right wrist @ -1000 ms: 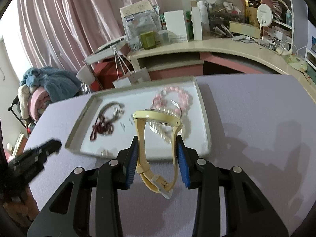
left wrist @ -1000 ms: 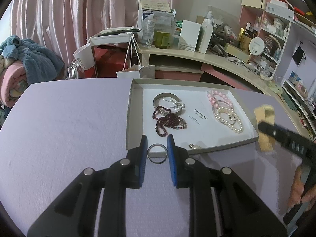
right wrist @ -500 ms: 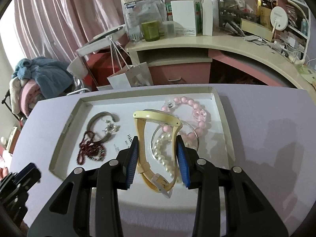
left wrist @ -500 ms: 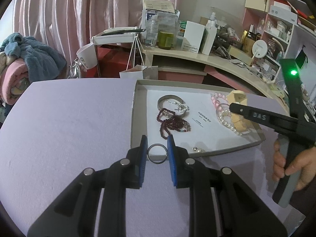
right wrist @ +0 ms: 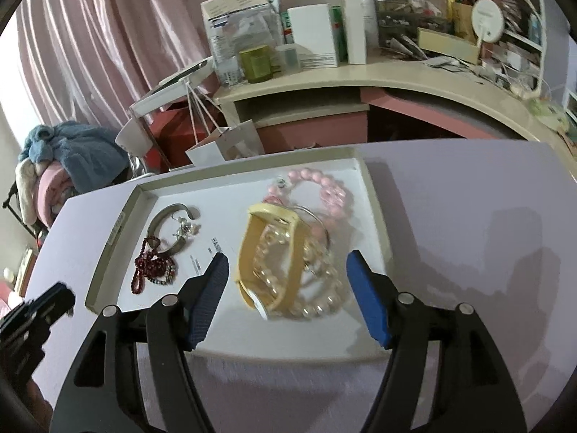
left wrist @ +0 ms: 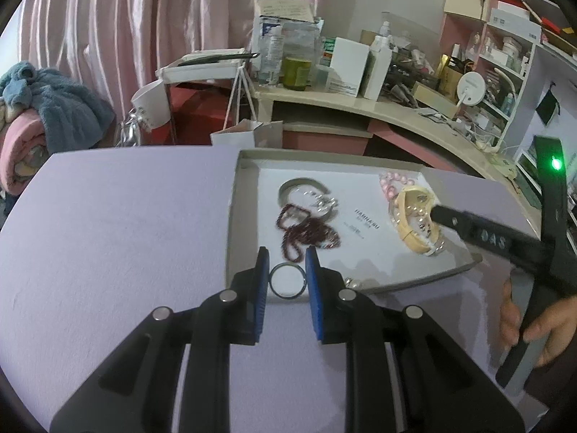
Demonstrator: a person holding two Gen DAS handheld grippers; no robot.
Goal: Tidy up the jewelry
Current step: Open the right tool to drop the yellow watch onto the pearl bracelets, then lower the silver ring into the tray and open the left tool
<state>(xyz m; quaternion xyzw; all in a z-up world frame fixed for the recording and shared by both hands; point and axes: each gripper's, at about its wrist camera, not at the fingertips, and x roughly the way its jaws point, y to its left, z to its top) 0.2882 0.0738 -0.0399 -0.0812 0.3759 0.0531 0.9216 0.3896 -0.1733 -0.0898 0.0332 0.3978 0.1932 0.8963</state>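
Observation:
My left gripper (left wrist: 287, 281) is shut on a silver ring (left wrist: 288, 281) and holds it above the near edge of the grey tray (left wrist: 232, 216). My right gripper (right wrist: 288, 288) is open over the tray (right wrist: 119, 223). The yellow watch (right wrist: 270, 252) lies free between its fingers on top of a pearl bracelet (right wrist: 321, 285); it also shows in the left wrist view (left wrist: 414, 216). A pink bead bracelet (right wrist: 324, 187), a silver bangle (right wrist: 166, 223) and a dark red bead necklace (right wrist: 151, 267) lie in the tray too.
The tray sits on a lilac table (left wrist: 108, 223). A small earring (left wrist: 351, 283) lies by the tray's near wall. A cluttered beige desk (left wrist: 396, 115) and a white paper bag (left wrist: 249, 133) stand behind the table. A pile of blankets (left wrist: 43, 119) is at the far left.
My right gripper moved over the tray, opened and let go of the yellow watch, which now rests on the pearl bracelet. My left gripper still holds the ring and has barely moved.

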